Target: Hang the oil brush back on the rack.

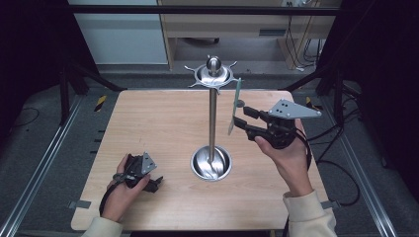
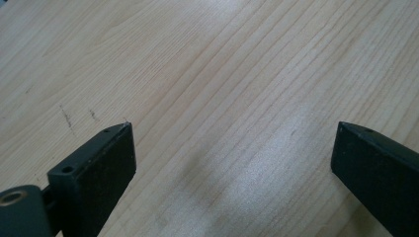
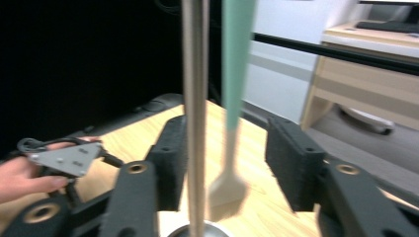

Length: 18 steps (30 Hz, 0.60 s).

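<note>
One polished steel utensil stand (image 1: pixel 212 113), a slim pole on a round dished base with hooks at its crown, rises mid pale wood-grain tabletop (image 1: pixel 163 123). One spatula (image 1: pixel 234 106), green handle with a tan blade, hangs beside the pole. The right gripper (image 1: pixel 240 118), jaws spread, brackets its blade; whether they touch is unclear. The left gripper (image 1: pixel 157 181) rests near-left, jaws wide apart over bare wood.

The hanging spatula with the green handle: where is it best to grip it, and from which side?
Probably grip the spatula on its straight green handle, above the pale flared head. It hangs upright from the stand's top, close beside the pole. Come from the stand's right, where the open right gripper already is, and keep the pole outside the fingers.
</note>
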### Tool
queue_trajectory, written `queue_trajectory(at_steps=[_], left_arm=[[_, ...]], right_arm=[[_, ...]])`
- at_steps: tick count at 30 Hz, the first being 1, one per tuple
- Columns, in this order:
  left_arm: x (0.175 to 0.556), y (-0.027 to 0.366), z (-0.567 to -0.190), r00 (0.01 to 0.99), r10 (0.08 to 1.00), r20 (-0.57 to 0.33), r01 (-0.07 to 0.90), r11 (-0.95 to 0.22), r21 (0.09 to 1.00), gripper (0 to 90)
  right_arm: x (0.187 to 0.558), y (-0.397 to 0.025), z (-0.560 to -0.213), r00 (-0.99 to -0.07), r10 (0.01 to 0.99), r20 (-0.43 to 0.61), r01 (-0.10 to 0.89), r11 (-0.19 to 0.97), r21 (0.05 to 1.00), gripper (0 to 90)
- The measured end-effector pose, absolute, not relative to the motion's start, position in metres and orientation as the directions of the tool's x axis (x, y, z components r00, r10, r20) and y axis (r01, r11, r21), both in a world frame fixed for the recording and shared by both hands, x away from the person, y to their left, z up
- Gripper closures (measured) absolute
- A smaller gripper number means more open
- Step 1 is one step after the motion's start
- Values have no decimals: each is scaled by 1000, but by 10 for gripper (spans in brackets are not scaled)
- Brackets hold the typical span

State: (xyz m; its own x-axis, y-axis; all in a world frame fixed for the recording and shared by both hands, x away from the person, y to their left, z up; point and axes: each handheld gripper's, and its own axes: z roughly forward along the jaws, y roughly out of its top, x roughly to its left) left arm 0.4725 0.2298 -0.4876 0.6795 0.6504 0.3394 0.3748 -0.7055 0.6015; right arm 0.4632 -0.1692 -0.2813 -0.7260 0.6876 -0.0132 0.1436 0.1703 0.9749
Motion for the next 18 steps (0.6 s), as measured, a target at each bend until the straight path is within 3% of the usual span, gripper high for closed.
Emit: queue_trajectory(at_steps=[6,18], left_arm=[[473,230,-488,681,647,342,374,-709,598,31],[473,230,-488,679,650,340,374,-706,601,31]], right_arm=[[460,-173,-281,-679,732,-49,145,199,969,277],[459,-180,-284,-607,789,-93,181,251,951,98]])
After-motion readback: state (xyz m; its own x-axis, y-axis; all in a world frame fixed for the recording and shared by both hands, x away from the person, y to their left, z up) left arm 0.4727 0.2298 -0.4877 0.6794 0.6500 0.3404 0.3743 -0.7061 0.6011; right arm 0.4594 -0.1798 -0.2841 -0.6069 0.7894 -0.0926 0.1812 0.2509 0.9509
